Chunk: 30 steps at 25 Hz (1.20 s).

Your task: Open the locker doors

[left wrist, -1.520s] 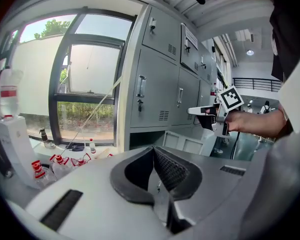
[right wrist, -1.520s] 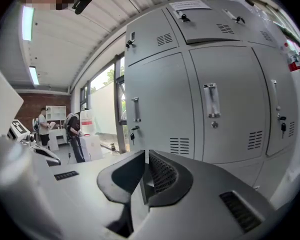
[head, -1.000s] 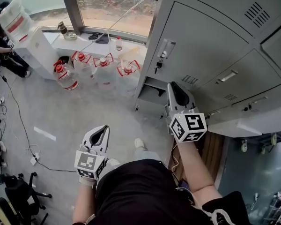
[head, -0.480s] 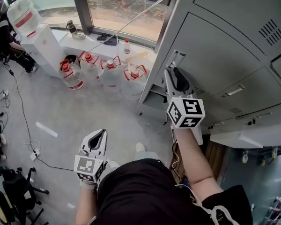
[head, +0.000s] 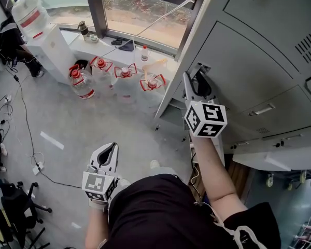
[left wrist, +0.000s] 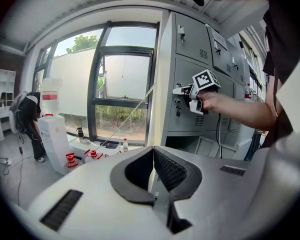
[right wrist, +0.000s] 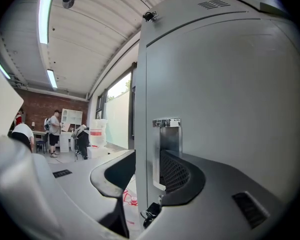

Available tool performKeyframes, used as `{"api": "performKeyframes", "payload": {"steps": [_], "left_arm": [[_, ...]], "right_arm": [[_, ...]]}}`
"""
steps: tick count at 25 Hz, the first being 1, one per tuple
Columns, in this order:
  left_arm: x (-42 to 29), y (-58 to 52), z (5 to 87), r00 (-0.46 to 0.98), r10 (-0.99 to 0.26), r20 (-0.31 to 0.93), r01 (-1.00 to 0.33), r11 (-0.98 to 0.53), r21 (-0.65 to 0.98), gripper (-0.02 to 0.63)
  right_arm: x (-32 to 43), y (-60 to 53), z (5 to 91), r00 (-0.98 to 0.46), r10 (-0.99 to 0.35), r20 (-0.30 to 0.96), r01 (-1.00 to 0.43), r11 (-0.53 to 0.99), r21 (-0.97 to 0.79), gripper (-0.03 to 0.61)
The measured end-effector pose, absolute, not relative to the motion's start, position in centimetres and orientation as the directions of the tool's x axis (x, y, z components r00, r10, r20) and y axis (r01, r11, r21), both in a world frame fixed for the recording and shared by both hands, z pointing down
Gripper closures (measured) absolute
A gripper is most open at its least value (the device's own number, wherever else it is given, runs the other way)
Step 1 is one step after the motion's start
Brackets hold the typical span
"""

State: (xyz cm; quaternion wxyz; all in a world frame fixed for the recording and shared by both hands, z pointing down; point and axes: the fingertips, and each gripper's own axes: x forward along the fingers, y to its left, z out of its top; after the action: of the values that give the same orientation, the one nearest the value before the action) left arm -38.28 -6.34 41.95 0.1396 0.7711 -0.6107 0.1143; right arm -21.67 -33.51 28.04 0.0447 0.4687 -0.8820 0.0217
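Right jaws at the handle of a shut locker door

The lockers [head: 259, 61] fill the right of the head view. The door [right wrist: 225, 109] to be opened is in their left-hand column and looks flush with the frame, while the compartment below it seems to stand open. The right gripper [head: 193, 80] is up at this door's left edge. Its jaws have just been opening and now stand apart, one outside the lockers' corner and the other at the recessed metal handle [right wrist: 167, 134], with the door's edge between them and not pinched. To do this well, seat the inner jaw deep in the recess, close firmly on the handle's lip, then pull outward along the door's swing without twisting. The left gripper [head: 113, 145] hangs low, well away from the lockers, with its jaws closed on nothing. Keep it out of the door's path.
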Motion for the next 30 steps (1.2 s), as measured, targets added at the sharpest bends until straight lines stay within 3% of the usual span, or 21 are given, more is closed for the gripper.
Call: {"api": "performKeyframes", "payload": {"steps": [24,30], "left_arm": [[-40.4,-3.9,42.5,0.262,-0.904,0.339,-0.965,-0.241,0.105,0.595],[-40.8,-2.5,42.5,0.299,-0.897,0.327,-0.954,-0.278,0.11,0.595]], "right_arm": [[-21.8,-30.6,28.0,-0.475,-0.874,0.108,-0.879,0.476,-0.013,0.42],[-20.9,-28.2,28.2,-0.433,-0.894,0.116,-0.9,0.435,-0.009,0.452]]}}
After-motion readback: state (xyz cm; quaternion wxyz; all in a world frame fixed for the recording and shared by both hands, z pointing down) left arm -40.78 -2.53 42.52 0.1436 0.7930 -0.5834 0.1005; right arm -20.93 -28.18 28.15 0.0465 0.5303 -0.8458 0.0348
